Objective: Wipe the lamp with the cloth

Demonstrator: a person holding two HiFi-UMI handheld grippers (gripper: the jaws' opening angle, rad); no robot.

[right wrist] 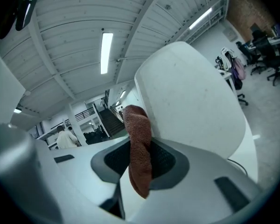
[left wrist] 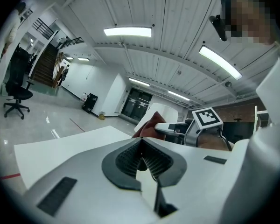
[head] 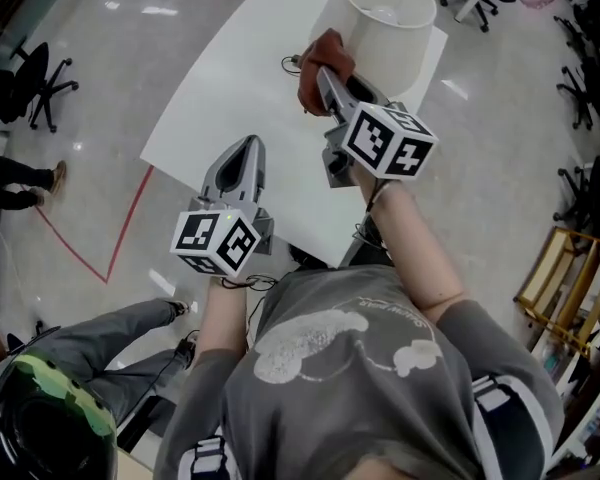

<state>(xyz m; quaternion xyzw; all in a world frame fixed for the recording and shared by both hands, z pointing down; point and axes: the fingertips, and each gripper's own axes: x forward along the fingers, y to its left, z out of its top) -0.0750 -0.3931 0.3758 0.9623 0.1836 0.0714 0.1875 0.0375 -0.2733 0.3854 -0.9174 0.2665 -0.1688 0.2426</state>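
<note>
Your right claw (right wrist: 140, 158) is clamped on the cloth (right wrist: 139, 141): in the right gripper view the rust-brown fabric runs up between the two jaws as a narrow fold, its top bunched above them and its lower end hanging below. In the head view the same claw (head: 325, 76) reaches toward the upper middle of the frame, and the cloth (head: 322, 56) sits bunched against the left side of the lamp (head: 385, 23), where it looks to be touching the shade. The lamp stands upright near the far corner of the white surface (head: 230, 108), its pale shade open at the top; in the right gripper view the shade (right wrist: 191, 106) fills the centre and right of the frame, just behind the cloth.

Your left claw (left wrist: 142, 160) has its jaws pressed together with nothing between them. In the head view it (head: 246, 150) hangs over the near edge of the surface at centre left, well apart from the lamp. A thin dark cable (head: 288, 63) lies on the surface just left of the cloth
</note>
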